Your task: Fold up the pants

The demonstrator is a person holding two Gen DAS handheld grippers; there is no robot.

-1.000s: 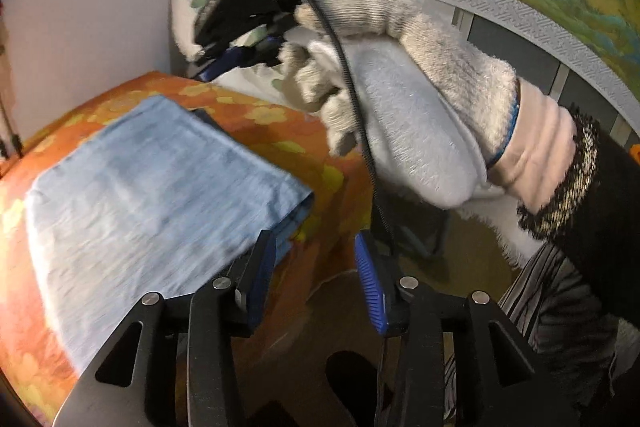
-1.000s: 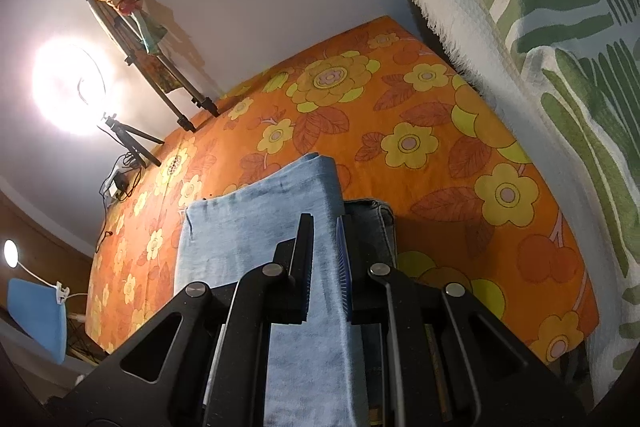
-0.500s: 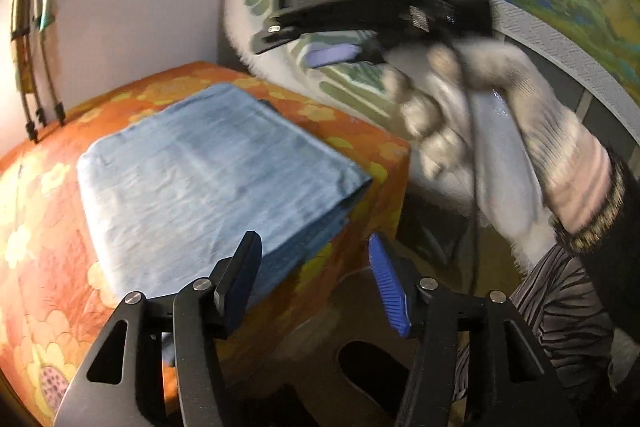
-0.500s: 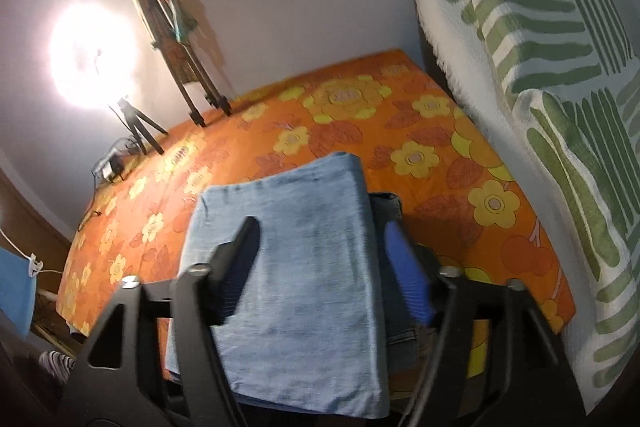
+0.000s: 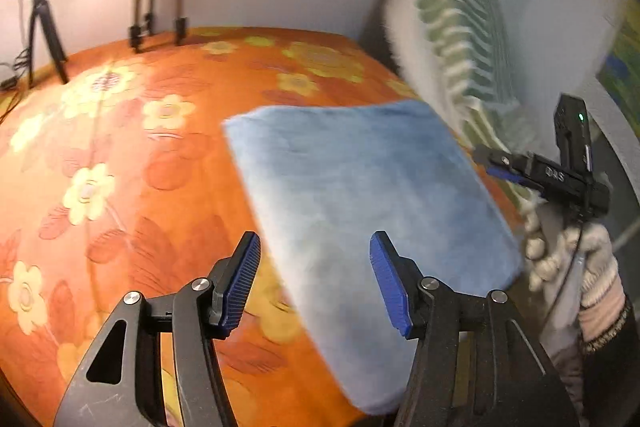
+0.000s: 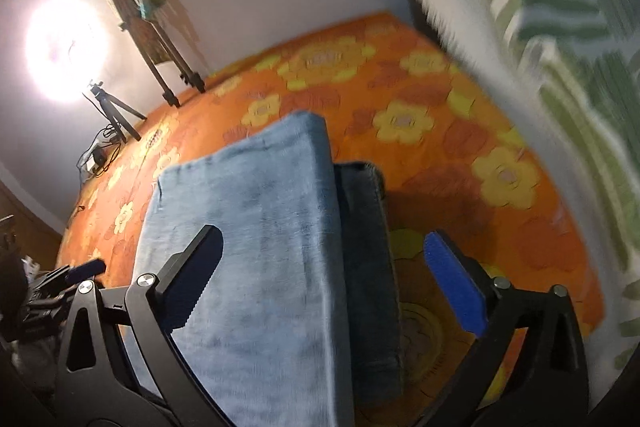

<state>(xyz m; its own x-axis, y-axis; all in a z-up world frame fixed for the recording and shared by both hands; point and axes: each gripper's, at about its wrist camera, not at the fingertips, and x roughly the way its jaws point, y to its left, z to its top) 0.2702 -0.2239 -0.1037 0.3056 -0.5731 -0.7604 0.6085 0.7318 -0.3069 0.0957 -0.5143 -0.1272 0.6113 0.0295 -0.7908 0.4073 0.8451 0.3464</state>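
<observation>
Your folded pants (image 5: 360, 195) are lying flat on the orange flowered bedspread (image 5: 120, 155), near its edge by the green-striped blanket (image 5: 452, 27).

Your left gripper (image 5: 316, 279) is hanging over the pants' near left edge with its jaws partly apart. The left pad is sitting over bare bedspread and the right pad over the denim, and neither is pressing on cloth. It's holding nothing.

Your right gripper (image 6: 332, 287) is opening, jaws spreading very wide. In the right wrist view the light top fold (image 6: 256, 227) and the darker layer (image 6: 368, 247) beside it are lying between and below the two fingers, and the pads aren't touching them. In the left wrist view your gloved right hand (image 5: 572, 255) is sitting off the pants' right edge. Both views are motion-blurred.
</observation>
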